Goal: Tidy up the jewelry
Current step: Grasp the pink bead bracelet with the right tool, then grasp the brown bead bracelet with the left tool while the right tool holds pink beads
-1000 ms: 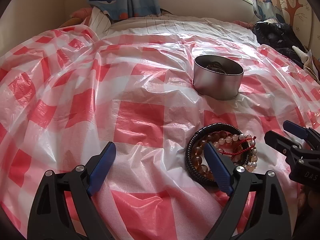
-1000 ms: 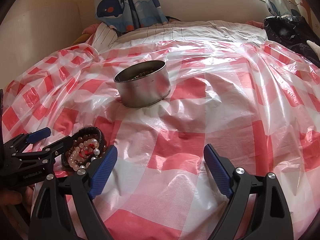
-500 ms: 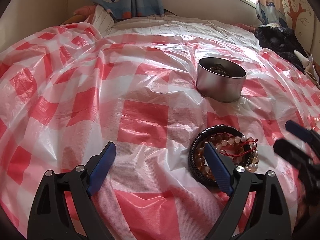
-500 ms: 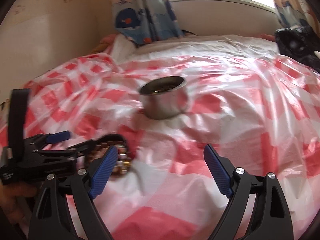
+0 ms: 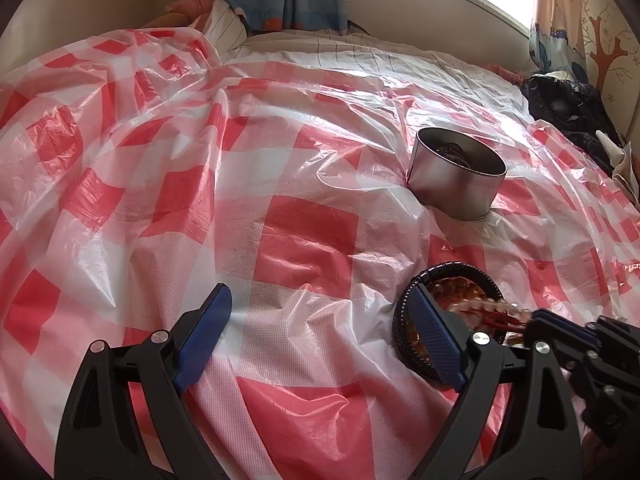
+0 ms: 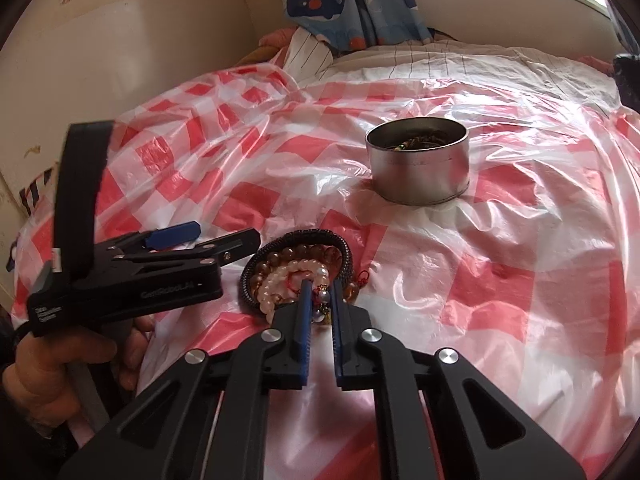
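Observation:
A pile of bracelets lies on the red-checked plastic sheet [image 5: 304, 232]: a black coil bracelet [image 5: 452, 268] [image 6: 304, 234] rings an amber bead bracelet [image 5: 452, 292] [image 6: 288, 256] and a pearl bracelet with red string [image 5: 488, 304] [image 6: 280, 280]. My right gripper [image 6: 320, 284] [image 5: 536, 316] is closing, its jaws nearly together with the pearl beads and red string pinched at the tips. Just left of the pile, my left gripper [image 5: 318, 296] [image 6: 224, 236] stands open and holds nothing. Beyond the pile stands a round metal tin [image 5: 456, 184] [image 6: 420, 172] with jewellery inside.
The plastic sheet covers a soft bed and is wrinkled all over. Dark clothing [image 5: 568, 112] lies at the far right edge. A whale-print curtain [image 6: 340, 0] and the window sill close off the back. A hand [image 6: 52, 364] grips the left tool beside the wall.
My right gripper swung left over the bracelet pile and its jaws went from wide to nearly together on the pearl bracelet. The left gripper stayed open and almost still.

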The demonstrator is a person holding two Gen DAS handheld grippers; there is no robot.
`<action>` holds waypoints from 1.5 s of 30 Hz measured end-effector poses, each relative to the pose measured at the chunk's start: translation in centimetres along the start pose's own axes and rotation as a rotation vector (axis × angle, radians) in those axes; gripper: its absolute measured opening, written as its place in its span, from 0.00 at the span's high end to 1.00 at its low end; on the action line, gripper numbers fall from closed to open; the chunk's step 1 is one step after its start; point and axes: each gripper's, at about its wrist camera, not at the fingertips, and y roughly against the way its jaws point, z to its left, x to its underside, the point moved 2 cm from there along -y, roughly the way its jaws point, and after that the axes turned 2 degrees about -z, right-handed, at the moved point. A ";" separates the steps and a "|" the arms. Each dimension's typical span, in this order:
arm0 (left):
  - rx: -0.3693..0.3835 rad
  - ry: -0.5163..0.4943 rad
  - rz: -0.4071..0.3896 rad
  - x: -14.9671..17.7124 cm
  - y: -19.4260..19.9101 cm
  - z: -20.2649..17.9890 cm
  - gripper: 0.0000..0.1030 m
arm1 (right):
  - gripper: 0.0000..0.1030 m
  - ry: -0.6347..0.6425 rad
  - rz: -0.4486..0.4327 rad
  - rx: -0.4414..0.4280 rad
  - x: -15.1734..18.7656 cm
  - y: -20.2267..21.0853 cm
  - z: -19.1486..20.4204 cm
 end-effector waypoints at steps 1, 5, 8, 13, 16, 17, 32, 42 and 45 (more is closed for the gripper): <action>0.000 0.000 0.000 0.0 0.0 0.0 0.17 | 0.91 -0.018 -0.013 -0.001 0.1 0.6 -0.3; 0.002 -0.001 -0.001 0.0 0.1 0.0 0.17 | 0.91 -0.083 -0.063 -0.002 0.2 2.9 -1.6; 0.008 -0.014 -0.009 0.0 0.2 -0.3 0.17 | 0.91 -0.117 -0.042 0.096 0.4 3.0 -3.1; 0.037 -0.109 -0.077 0.0 1.9 -2.2 0.17 | 0.91 -0.157 -0.069 0.123 0.5 3.6 -4.3; 0.109 -0.222 -0.137 0.2 3.5 -4.6 0.17 | 0.91 -0.182 -0.091 0.107 0.6 4.0 -4.8; 0.142 -0.274 -0.157 0.4 4.1 -5.7 0.17 | 0.91 -0.198 -0.105 0.082 0.6 4.3 -5.0; 0.179 -0.448 -0.148 2.0 4.7 -9.1 0.14 | 0.44 -0.171 -0.038 0.104 0.4 3.6 -3.9; 0.123 -0.399 -0.125 1.1 4.0 -6.9 0.14 | 0.99 -0.137 0.026 0.133 1.3 2.4 -4.1; 0.126 -0.442 -0.125 1.3 4.2 -7.4 0.14 | 1.00 -0.139 -0.045 0.115 0.8 3.5 -3.8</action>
